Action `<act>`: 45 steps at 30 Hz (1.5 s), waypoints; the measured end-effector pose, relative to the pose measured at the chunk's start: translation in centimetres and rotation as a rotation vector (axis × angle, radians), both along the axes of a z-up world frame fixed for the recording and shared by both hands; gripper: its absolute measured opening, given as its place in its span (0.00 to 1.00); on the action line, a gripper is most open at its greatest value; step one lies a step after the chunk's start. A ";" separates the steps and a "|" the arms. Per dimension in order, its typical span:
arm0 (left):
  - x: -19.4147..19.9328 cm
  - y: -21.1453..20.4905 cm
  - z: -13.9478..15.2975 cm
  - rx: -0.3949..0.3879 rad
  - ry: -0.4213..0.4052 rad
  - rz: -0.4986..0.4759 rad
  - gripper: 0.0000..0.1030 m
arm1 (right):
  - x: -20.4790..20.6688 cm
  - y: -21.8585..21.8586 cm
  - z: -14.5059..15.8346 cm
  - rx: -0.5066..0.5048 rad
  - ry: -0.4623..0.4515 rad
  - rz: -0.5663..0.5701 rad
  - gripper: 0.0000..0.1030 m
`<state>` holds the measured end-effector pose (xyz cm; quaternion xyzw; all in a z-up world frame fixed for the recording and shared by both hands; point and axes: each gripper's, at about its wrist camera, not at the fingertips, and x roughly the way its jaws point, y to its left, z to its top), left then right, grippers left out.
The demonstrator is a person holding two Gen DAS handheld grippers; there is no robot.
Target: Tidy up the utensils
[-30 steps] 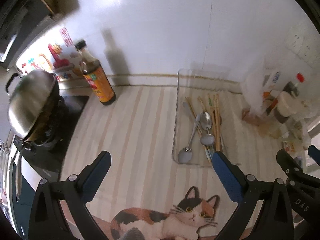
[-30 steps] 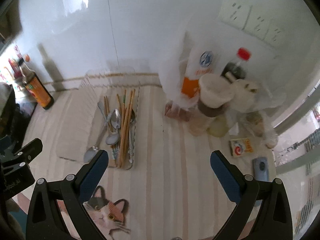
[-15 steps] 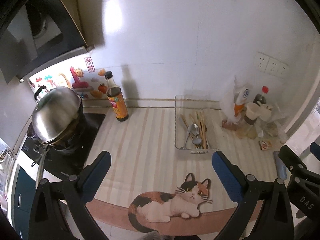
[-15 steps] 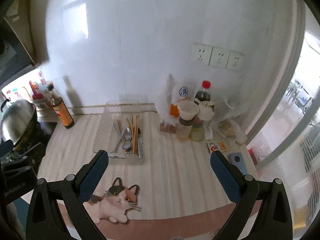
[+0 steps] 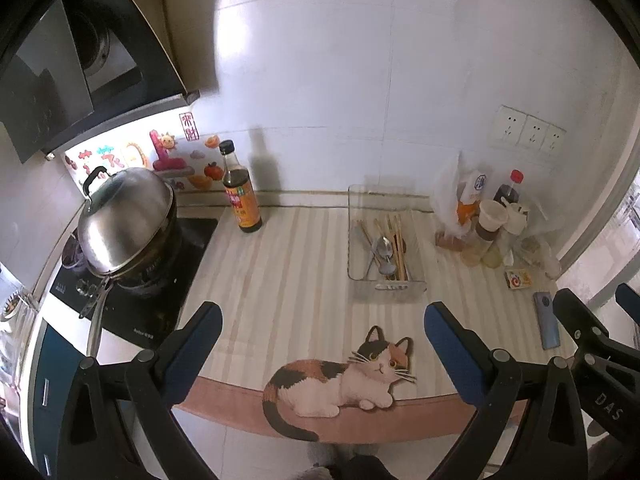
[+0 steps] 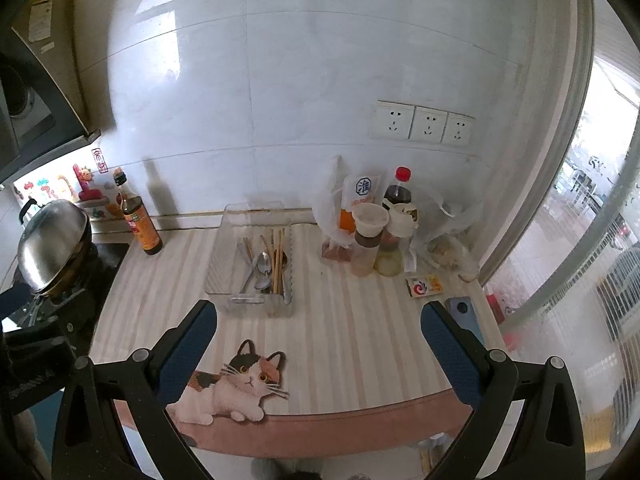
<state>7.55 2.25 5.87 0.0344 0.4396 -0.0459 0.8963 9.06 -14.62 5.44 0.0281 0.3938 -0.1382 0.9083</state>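
A clear plastic tray [image 5: 356, 236] stands on the striped counter mat. It holds metal spoons [image 5: 383, 249] and wooden chopsticks [image 5: 398, 240]. It also shows in the right wrist view [image 6: 224, 256], with spoons [image 6: 262, 266] and chopsticks [image 6: 277, 258] inside. My left gripper [image 5: 322, 326] is open and empty, held back above the counter's front edge. My right gripper [image 6: 320, 324] is open and empty too, well short of the tray.
A soy sauce bottle [image 5: 240, 196] stands by the wall. A lidded steel wok [image 5: 124, 224] sits on the cooktop at left. Bottles, cups and bags [image 6: 380, 232] crowd the right. A phone [image 6: 466, 314] and a small packet [image 6: 424, 286] lie near the right edge.
Both grippers have pulled back and up from the tray, so the whole counter now shows. Both stay open and empty.
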 end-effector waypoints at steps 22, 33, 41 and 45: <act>3.1 -2.1 -0.7 0.024 0.034 0.038 1.00 | 4.7 -3.0 -0.5 0.013 0.058 0.053 1.00; 3.2 -1.8 -1.0 0.028 0.037 0.045 1.00 | 5.3 -3.1 -1.0 0.016 0.067 0.058 1.00; 3.7 -1.7 -1.4 0.033 0.048 0.043 1.00 | 5.7 -3.1 -1.5 0.018 0.080 0.073 1.00; 3.6 -1.8 -1.5 0.034 0.047 0.042 1.00 | 5.7 -3.1 -1.6 0.016 0.085 0.076 1.00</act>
